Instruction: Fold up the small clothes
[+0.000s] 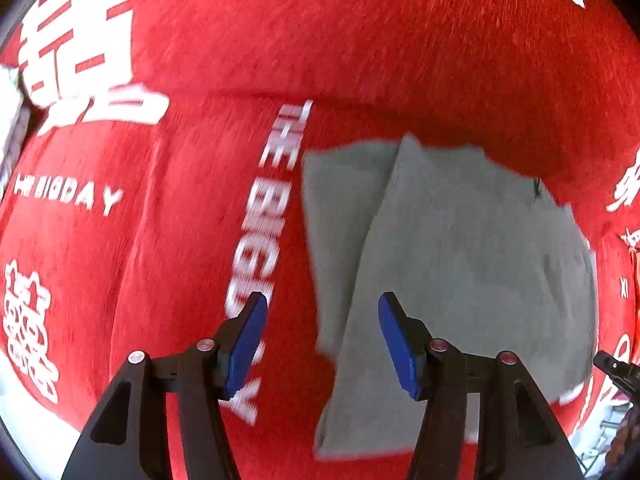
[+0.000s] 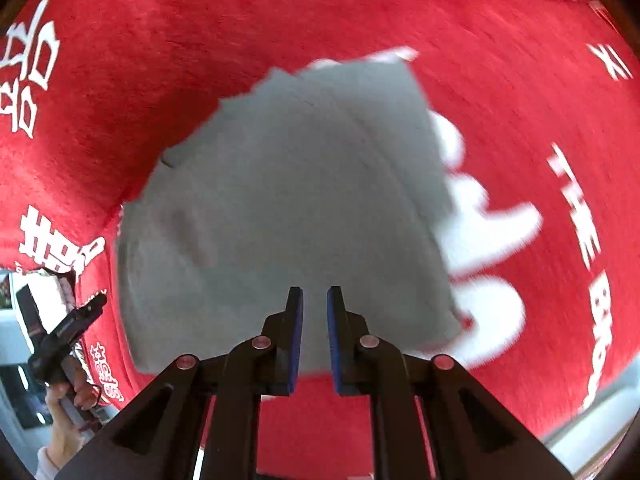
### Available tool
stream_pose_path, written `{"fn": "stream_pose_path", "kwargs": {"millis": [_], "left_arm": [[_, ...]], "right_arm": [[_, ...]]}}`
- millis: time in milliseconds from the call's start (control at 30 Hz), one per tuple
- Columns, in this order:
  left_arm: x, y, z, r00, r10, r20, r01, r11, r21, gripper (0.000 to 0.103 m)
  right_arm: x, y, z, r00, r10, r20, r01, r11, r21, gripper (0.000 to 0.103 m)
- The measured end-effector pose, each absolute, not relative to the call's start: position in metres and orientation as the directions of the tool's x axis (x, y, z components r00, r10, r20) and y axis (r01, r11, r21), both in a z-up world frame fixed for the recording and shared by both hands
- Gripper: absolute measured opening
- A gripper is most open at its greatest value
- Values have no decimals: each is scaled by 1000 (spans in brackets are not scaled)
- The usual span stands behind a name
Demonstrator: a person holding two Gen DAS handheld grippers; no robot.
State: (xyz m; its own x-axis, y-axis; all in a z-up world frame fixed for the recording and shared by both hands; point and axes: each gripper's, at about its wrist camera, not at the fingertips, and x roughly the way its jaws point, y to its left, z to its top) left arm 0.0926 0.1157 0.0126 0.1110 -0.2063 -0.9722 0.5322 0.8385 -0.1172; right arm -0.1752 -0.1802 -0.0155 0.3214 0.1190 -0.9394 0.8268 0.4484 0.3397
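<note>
A grey folded garment (image 1: 452, 256) lies flat on a red cloth with white lettering (image 1: 180, 240). It also shows in the right wrist view (image 2: 288, 208). My left gripper (image 1: 322, 308) is open wide, hovering above the garment's left edge, holding nothing. My right gripper (image 2: 315, 300) hovers above the garment's near edge with its blue pads a narrow gap apart, nothing between them. The left gripper also shows at the left edge of the right wrist view (image 2: 76, 320), held by a hand. Both views are motion-blurred.
The red cloth (image 2: 520, 100) covers the whole work surface, with a fold ridge across it behind the garment. Its edge and a pale floor (image 2: 600, 412) show at the lower right. Boxes (image 2: 36, 300) sit off the cloth's left edge.
</note>
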Motion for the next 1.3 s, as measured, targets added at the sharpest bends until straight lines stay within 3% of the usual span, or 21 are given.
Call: {"fn": "stream_pose_path", "kwargs": {"millis": [200, 300, 400, 600, 700, 1133, 1300], "left_arm": [[121, 84, -32, 95, -92, -991, 527, 850, -28, 60], [126, 93, -37, 74, -112, -991, 504, 862, -60, 69], [124, 98, -33, 68, -111, -991, 513, 856, -61, 70], [115, 102, -23, 70, -92, -993, 536, 843, -40, 70], [108, 106, -18, 57, -93, -994, 527, 849, -49, 70], [76, 120, 1, 30, -57, -998, 559, 829, -31, 70], [67, 121, 0, 10, -49, -999, 571, 820, -35, 70]], "right_arm": [[-130, -180, -35, 277, 101, -955, 797, 532, 287, 13], [-129, -183, -58, 240, 125, -963, 817, 509, 270, 10], [-135, -184, -54, 264, 125, -956, 827, 482, 291, 10], [-145, -172, -36, 271, 162, -949, 836, 450, 315, 21], [-152, -163, -29, 274, 175, -946, 842, 432, 324, 38], [-150, -111, -38, 310, 287, -906, 830, 383, 405, 56], [-145, -95, -45, 313, 320, -894, 826, 373, 422, 58]]}}
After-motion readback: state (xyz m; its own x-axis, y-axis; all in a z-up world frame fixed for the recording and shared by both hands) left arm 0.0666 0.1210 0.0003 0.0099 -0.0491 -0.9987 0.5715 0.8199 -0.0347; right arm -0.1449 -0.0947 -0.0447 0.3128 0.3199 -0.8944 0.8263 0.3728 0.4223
